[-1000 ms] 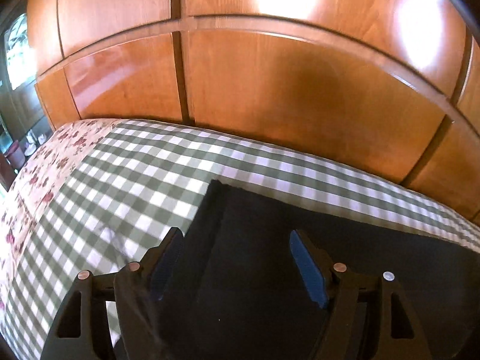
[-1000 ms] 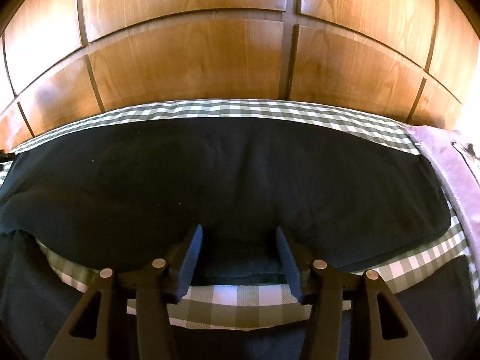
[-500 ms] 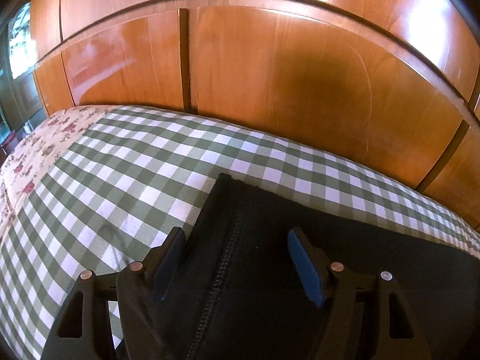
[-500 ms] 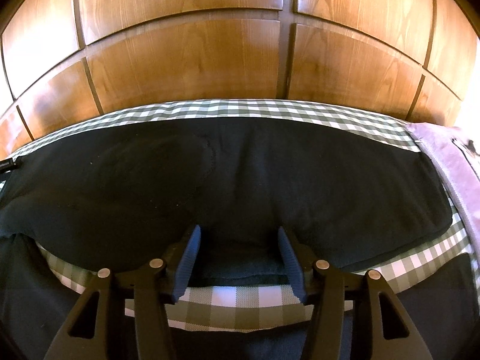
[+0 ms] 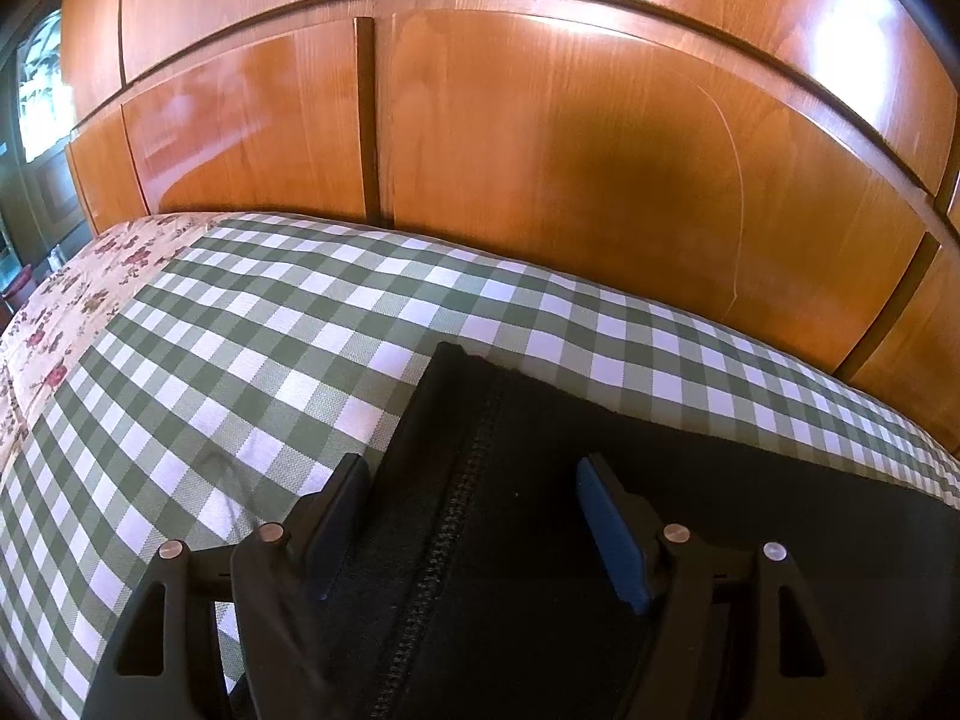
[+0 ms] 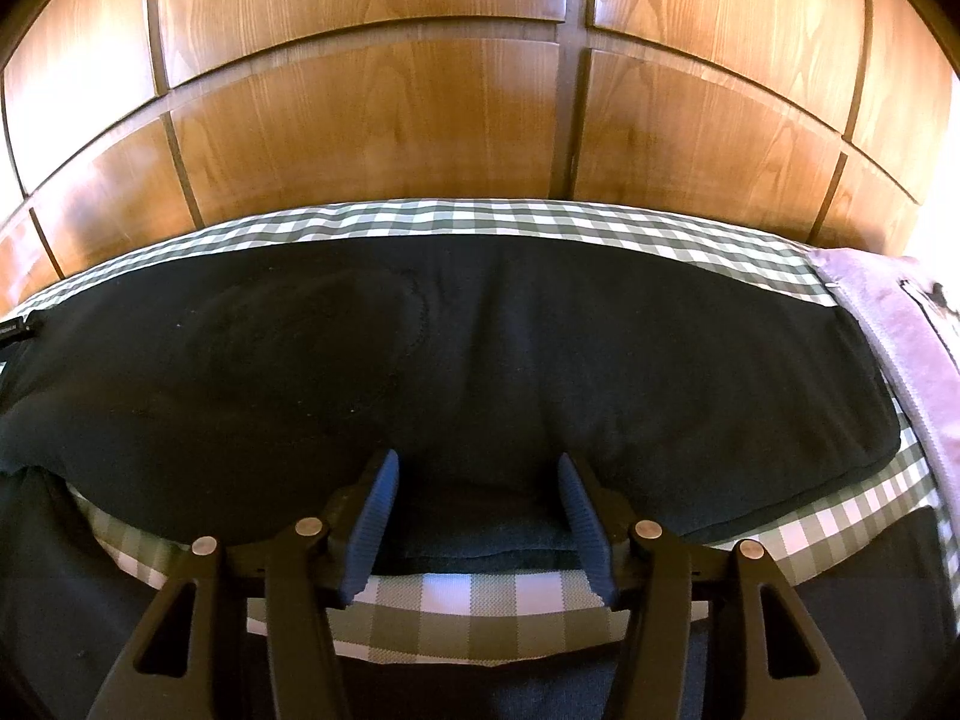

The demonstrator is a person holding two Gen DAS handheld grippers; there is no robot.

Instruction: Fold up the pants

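Observation:
Dark navy pants (image 6: 480, 360) lie spread across a green-and-white checked bed cover (image 6: 480, 600), stretching from left to right. In the left wrist view the waist end of the pants (image 5: 540, 480) with its zipper (image 5: 456, 498) lies between my fingers. My left gripper (image 5: 471, 516) is open, its fingers on either side of the zipper edge. My right gripper (image 6: 477, 510) is open over the near edge of the pants, with a fold of fabric between its fingers.
A glossy wooden panelled headboard (image 5: 540, 150) rises right behind the bed. A floral sheet (image 5: 66, 300) lies at the far left. A lilac garment (image 6: 888, 324) lies at the right end of the pants. More dark fabric (image 6: 60, 588) lies at the near left and right.
My left gripper has moved forward and lower along the waist end, so the zipper now shows between its fingers. My right gripper has barely moved.

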